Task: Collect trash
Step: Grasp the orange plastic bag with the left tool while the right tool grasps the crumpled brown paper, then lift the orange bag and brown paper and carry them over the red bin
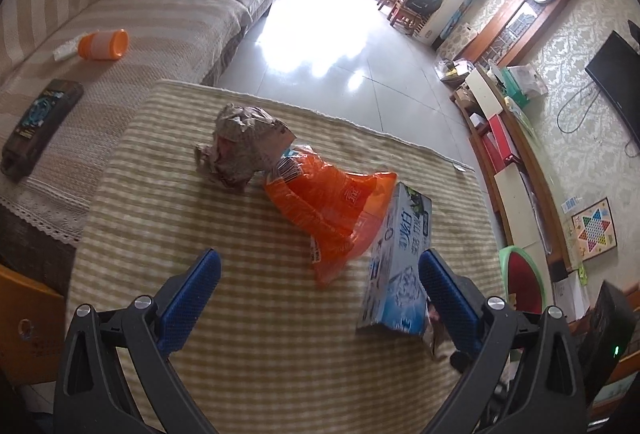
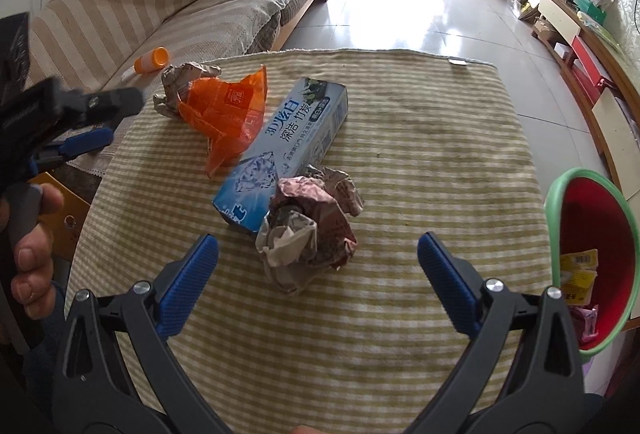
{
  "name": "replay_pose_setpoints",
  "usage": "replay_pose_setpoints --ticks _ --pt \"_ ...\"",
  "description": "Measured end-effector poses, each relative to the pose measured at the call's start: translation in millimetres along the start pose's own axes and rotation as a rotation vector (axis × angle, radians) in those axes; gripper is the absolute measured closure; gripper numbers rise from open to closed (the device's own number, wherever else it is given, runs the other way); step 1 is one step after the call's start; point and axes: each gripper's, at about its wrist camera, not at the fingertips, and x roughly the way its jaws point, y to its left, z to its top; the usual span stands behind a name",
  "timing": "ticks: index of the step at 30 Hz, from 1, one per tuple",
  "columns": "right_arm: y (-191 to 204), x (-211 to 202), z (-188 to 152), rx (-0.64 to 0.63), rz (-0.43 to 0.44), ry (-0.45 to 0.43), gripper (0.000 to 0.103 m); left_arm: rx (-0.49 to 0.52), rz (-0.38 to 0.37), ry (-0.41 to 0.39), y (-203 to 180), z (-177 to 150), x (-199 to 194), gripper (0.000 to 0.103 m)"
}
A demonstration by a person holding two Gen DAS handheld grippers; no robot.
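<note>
the left gripper (image 1: 320, 274) is held low and forward with its blue-padded jaws spread wide. the right gripper (image 2: 318, 258) is likewise held wide open, nothing clasped between its pads. the left hand (image 2: 28, 250) is seen wrapped around its handle.
</note>
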Motion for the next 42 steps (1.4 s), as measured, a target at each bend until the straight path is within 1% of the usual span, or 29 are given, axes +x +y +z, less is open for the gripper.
replay_pose_setpoints --ticks 5,9,11,13,14,16,17,18,19,20,21,22,23,24,26,32,37,42 --pt "1 14 2 -0.019 0.017 0.007 0.005 -0.029 -0.006 0.037 -3 12 41 0.008" --pt "2 22 5 -0.035 0.016 0.007 0.005 -0.024 0.014 0.062 -3 14 67 0.009" --pt "-2 27 8 -0.031 0.028 0.017 0.012 -0.035 0.013 0.063 -2 14 75 0.010" --pt "-6 35 8 -0.012 0.055 0.045 0.027 -0.045 0.005 0.049 -1 14 80 0.015" --pt "-9 37 9 -0.002 0.065 0.054 0.030 -0.049 -0.004 0.039 -1 13 82 0.019" --pt "-11 40 8 0.011 0.086 0.060 0.032 -0.049 -0.014 0.031 1 13 86 0.025" --pt "-10 41 7 0.008 0.090 0.059 0.033 -0.046 -0.012 0.030 1 12 88 0.035" --pt "-9 40 7 0.002 0.095 0.059 0.038 -0.045 -0.008 0.032 1 12 90 0.045" --pt "-8 40 7 -0.003 0.105 0.060 0.044 -0.046 -0.005 0.038 2 13 92 0.050" --pt "-7 38 6 -0.005 0.116 0.060 0.048 -0.050 -0.009 0.045 2 12 94 0.056" --pt "-6 37 6 -0.006 0.120 0.058 0.058 -0.051 -0.017 0.048 2 13 95 0.061" --pt "-6 35 7 -0.007 0.119 0.055 0.066 -0.044 -0.014 0.049 0 12 95 0.063" --pt "-5 33 7 -0.008 0.104 0.056 0.068 -0.027 -0.008 0.048 -3 11 94 0.070" --pt "-5 32 7 -0.004 0.102 0.062 0.068 -0.013 -0.003 0.047 -6 10 92 0.075" --pt "-7 30 6 0.014 0.110 0.066 0.070 0.001 -0.003 0.047 -8 11 87 0.078" --pt "-13 11 0 0.036 0.106 0.045 0.073 0.031 -0.007 0.035 -8 8 62 0.079" --pt "-19 -14 -4 0.051 0.107 0.013 0.073 0.090 -0.009 0.016 -16 2 31 0.079" --pt "-25 -42 -8 0.061 0.109 -0.027 0.073 0.170 -0.021 -0.007 -29 -12 -9 0.079"
